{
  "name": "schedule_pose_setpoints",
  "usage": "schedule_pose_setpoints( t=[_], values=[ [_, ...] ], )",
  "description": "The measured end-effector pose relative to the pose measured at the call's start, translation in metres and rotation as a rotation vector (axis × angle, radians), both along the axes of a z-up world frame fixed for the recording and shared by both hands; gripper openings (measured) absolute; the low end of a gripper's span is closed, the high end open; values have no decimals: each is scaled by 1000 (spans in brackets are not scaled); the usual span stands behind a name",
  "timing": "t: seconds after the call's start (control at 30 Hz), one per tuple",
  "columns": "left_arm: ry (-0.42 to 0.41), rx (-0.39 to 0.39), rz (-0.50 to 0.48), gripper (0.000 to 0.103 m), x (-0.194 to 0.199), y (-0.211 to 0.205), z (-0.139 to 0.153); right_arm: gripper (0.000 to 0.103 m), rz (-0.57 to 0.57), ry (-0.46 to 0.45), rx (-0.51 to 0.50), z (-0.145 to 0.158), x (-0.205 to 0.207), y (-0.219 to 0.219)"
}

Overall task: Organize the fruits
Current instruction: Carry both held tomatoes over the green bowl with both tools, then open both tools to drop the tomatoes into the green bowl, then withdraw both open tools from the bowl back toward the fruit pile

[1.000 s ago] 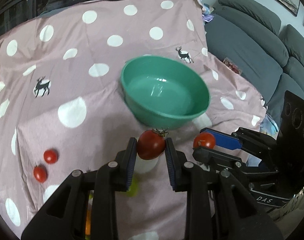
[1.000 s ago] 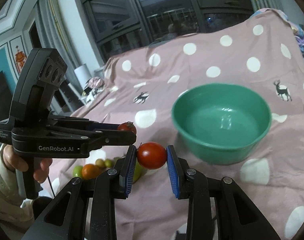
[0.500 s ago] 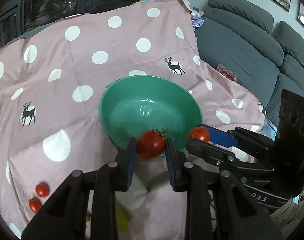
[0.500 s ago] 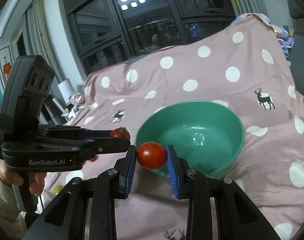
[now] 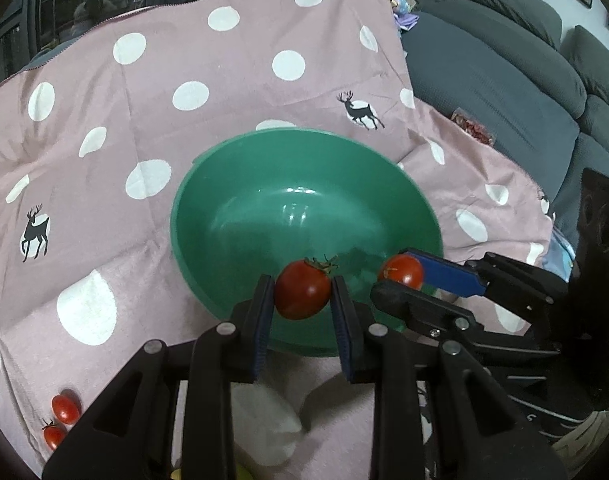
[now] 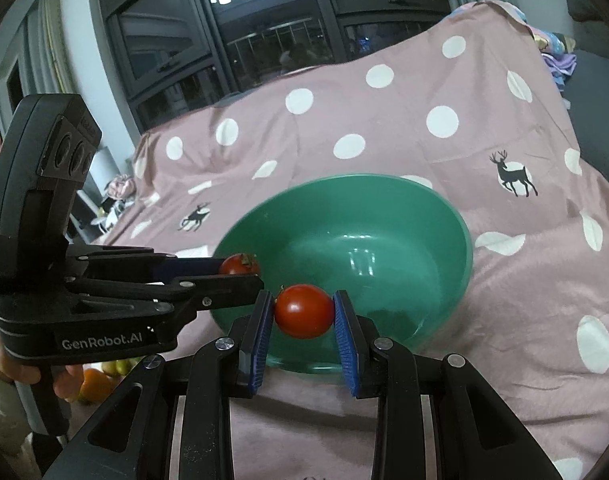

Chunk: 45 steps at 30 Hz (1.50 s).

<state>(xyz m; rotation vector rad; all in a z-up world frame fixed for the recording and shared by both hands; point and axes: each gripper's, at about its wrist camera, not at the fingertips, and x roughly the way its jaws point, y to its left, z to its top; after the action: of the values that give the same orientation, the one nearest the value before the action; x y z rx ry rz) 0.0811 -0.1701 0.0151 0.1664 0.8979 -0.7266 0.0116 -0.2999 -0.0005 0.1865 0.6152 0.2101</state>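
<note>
Carrying two tomatoes to the bowl's near edge

Holding one fruit apiece, both grippers hang at the near side of the green bowl (image 5: pixel 304 216), which sits on a pink spotted cloth (image 5: pixel 104 128). The left gripper (image 5: pixel 303 296) is clamped on a dark red tomato (image 5: pixel 302 295) with its green stalk still on, squeezed between the blue pads just over the near rim. To its right, the right gripper (image 6: pixel 303 312) pinches a second tomato (image 6: pixel 303 311) the same way, also above the near rim. Each fruit is gripped across its middle, probably so it cannot roll out while being carried. The bowl looks empty, so I judge these to be the first pieces going in; letting go over the hollow rather than the rim would keep them from bouncing onto the cloth. Two small tomatoes (image 5: pixel 60 420) lie on the cloth at the near left, well apart from the bowl. An orange fruit (image 6: pixel 94 386) and some greenish ones wait beside the person's hand (image 6: pixel 8 364).
</note>
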Motion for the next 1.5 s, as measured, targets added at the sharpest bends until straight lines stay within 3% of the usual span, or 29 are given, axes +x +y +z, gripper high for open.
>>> schedule_pose_setpoints(
  t=[0.3,0.6,0.83,1.5],
  values=[
    [-1,24,14,30,2,-2,-6,33,-20,39,17,-7,5,-5],
    [-37,18,78,78,-4,15,6,39,-26,20,21,1,-12,-4],
    [-23,-6,136,88,-22,52,8,40,-8,26,43,4,-39,4],
    [-4,-18,386,102,-88,166,2,40,99,55,-4,11,-79,64]
  ],
)
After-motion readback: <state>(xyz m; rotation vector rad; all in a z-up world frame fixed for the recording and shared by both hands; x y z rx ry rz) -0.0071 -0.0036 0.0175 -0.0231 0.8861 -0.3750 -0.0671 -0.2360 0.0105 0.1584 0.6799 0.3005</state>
